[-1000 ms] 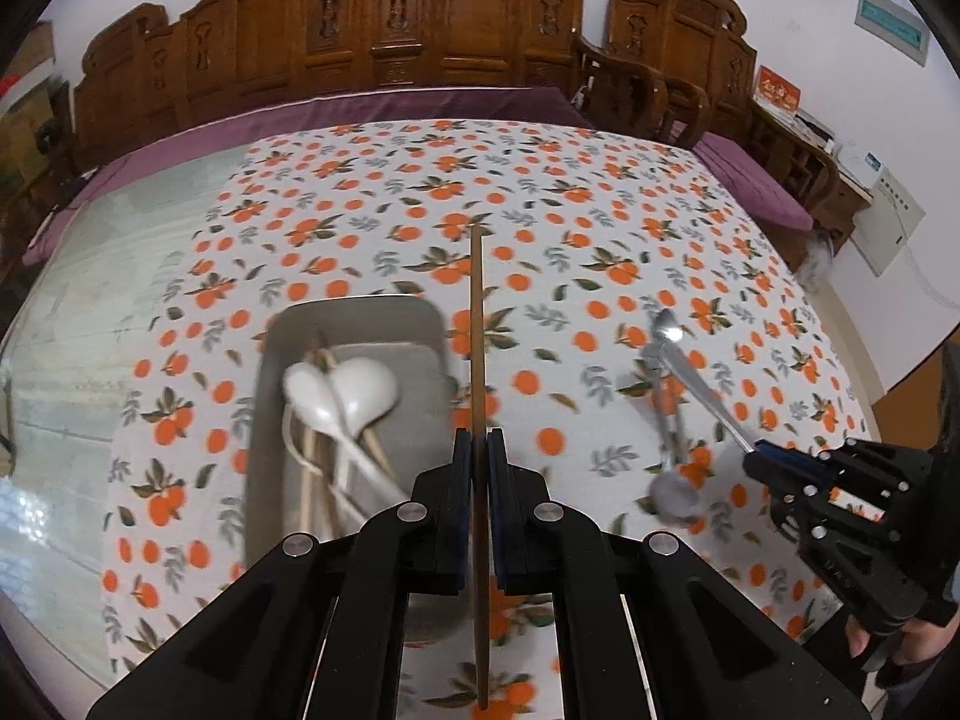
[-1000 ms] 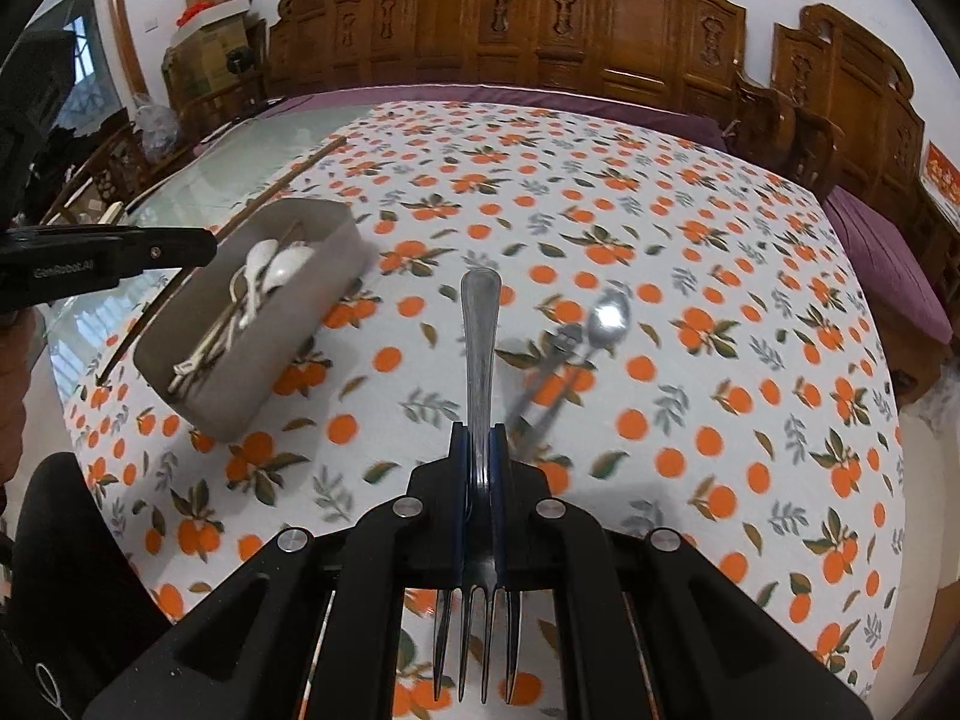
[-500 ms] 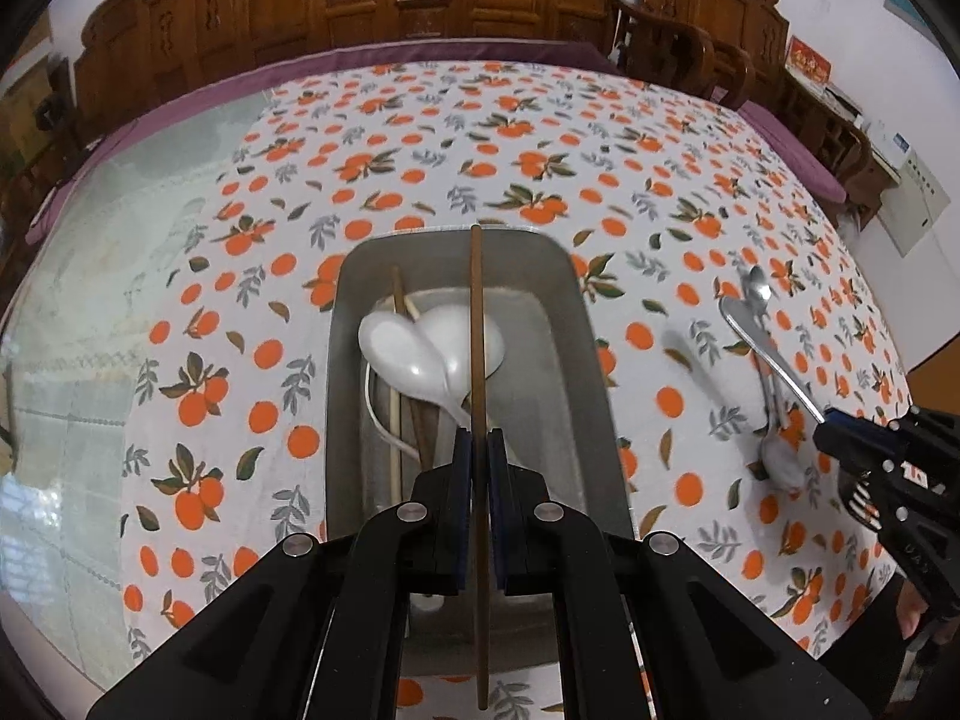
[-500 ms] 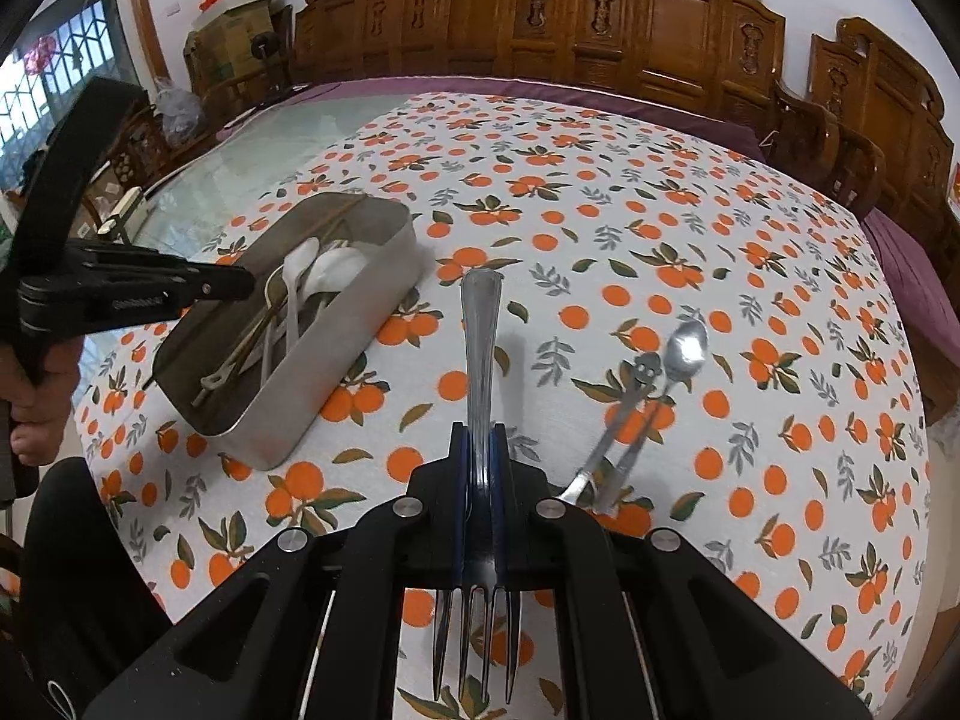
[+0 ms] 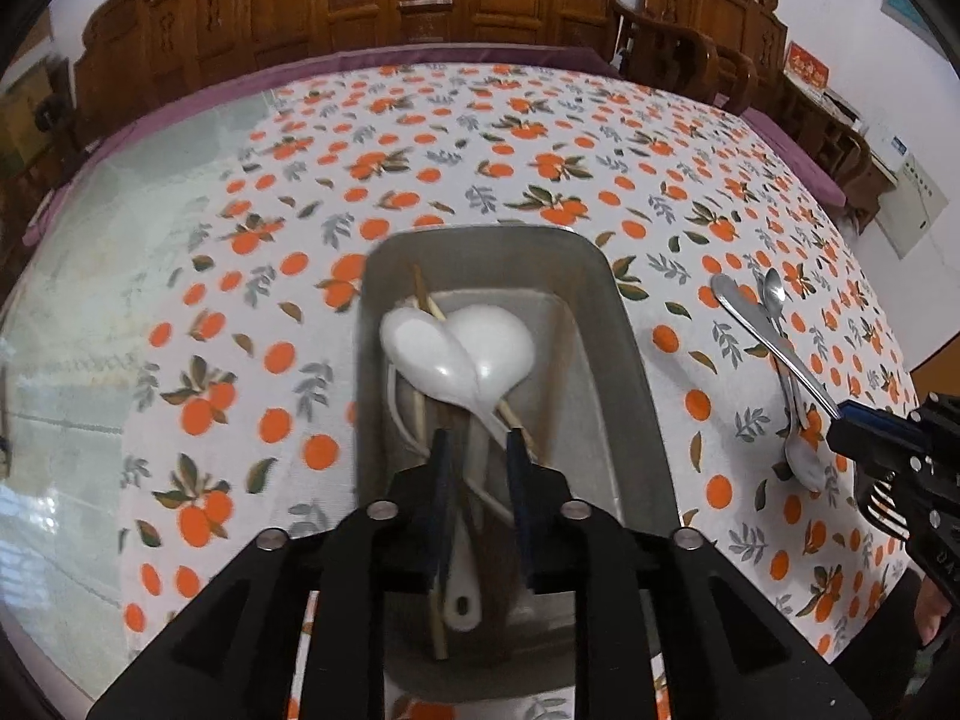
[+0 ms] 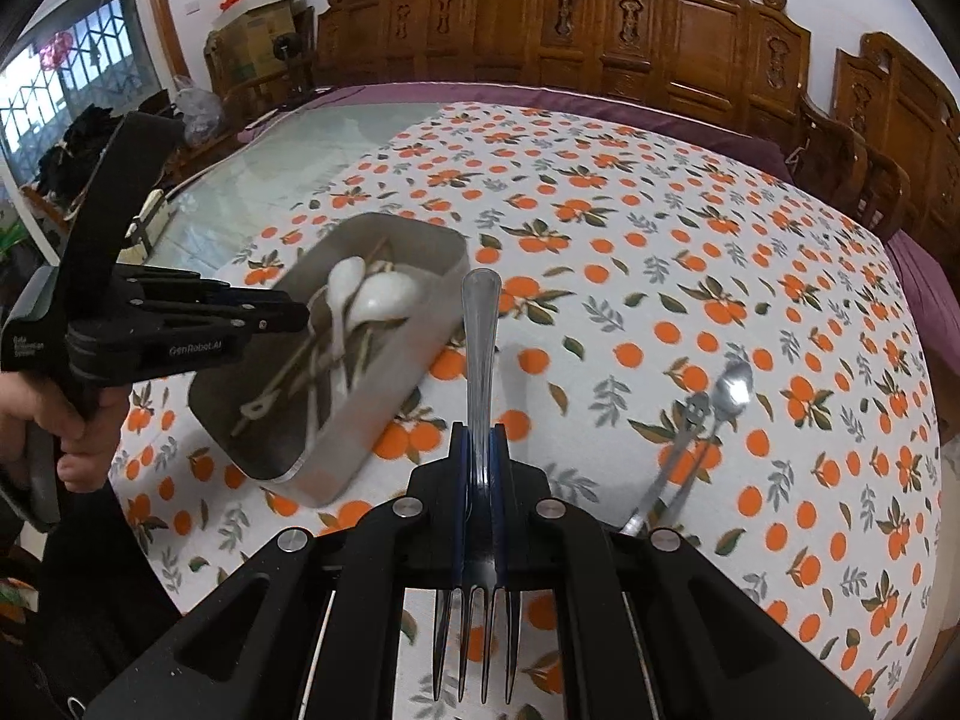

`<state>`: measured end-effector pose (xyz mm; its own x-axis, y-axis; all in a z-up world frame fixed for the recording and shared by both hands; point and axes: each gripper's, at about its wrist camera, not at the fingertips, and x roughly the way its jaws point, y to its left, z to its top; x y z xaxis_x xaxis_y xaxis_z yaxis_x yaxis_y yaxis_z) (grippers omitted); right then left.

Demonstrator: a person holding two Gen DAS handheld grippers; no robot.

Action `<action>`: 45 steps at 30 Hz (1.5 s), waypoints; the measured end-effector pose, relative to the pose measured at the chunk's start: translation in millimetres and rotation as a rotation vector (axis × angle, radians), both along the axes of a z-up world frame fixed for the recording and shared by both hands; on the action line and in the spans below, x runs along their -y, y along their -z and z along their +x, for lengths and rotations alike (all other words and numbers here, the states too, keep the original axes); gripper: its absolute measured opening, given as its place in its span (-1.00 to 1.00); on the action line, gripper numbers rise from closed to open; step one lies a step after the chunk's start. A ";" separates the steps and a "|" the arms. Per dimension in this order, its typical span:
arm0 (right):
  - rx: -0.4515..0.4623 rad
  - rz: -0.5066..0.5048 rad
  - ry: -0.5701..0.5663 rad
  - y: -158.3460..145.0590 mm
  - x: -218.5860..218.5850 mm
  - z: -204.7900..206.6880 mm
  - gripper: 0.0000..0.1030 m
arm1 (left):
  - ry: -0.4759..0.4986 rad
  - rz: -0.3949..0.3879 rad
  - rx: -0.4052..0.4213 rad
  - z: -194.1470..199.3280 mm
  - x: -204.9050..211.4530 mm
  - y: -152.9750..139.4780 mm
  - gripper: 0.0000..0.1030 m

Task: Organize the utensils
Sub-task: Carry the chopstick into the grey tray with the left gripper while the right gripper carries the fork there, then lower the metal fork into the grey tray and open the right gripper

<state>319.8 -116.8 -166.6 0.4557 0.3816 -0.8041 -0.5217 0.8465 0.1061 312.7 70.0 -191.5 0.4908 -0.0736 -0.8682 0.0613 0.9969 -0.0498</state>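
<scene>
A grey metal tray (image 5: 600, 324) holds two white spoons (image 5: 420, 354) and several chopsticks. My left gripper (image 5: 478, 438) hangs over the tray's near half. Its jaws are opening, and the pads press on nothing. A dark brown chopstick (image 5: 489, 546) shows as a blur in the tray below the jaws. My right gripper (image 6: 478, 429) is shut on a steel fork (image 6: 480, 330), handle forward and tines toward the camera. It is just right of the tray (image 6: 384, 414). The left gripper (image 6: 282, 315) is seen over the tray there. Two metal spoons (image 6: 735, 384) lie on the cloth to the right.
The orange-print tablecloth (image 5: 540, 138) covers most of the table, with a bare glass top (image 5: 78, 300) to the left. Carved wooden chairs (image 5: 420, 0) line the far side. A person's hand (image 6: 78, 432) grips the left tool. Cardboard boxes (image 6: 258, 6) stand at the back left.
My left gripper came over the tray and sank toward it, then its jaws parted and let the brown chopstick drop in. My right gripper carried the fork closer to the tray.
</scene>
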 end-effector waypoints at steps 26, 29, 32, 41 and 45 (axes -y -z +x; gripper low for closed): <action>-0.039 0.068 -0.012 3.8 -97.5 22.5 -0.84 | -0.063 0.037 0.194 -67.0 -82.1 -59.5 -0.47; -0.067 0.092 0.013 9.1 -102.9 29.1 -0.84 | -0.064 0.035 0.198 -70.0 -85.9 -61.9 -0.47; -0.096 0.115 0.040 15.8 -106.9 35.7 -0.84 | -0.067 0.041 0.202 -71.8 -88.4 -64.3 -0.47; -0.139 0.118 0.100 41.2 -122.3 44.1 -0.84 | -0.070 0.053 0.212 -76.1 -89.9 -70.5 -0.47; -0.147 0.111 0.077 45.3 -128.2 41.5 -0.84 | -0.070 0.065 0.214 -79.8 -89.3 -74.0 -0.47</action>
<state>361.3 11.4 -212.0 0.3678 0.4402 -0.8191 -0.4275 0.8623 0.2715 233.0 159.3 -117.5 0.6662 0.0203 -0.7455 -0.0063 0.9997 0.0215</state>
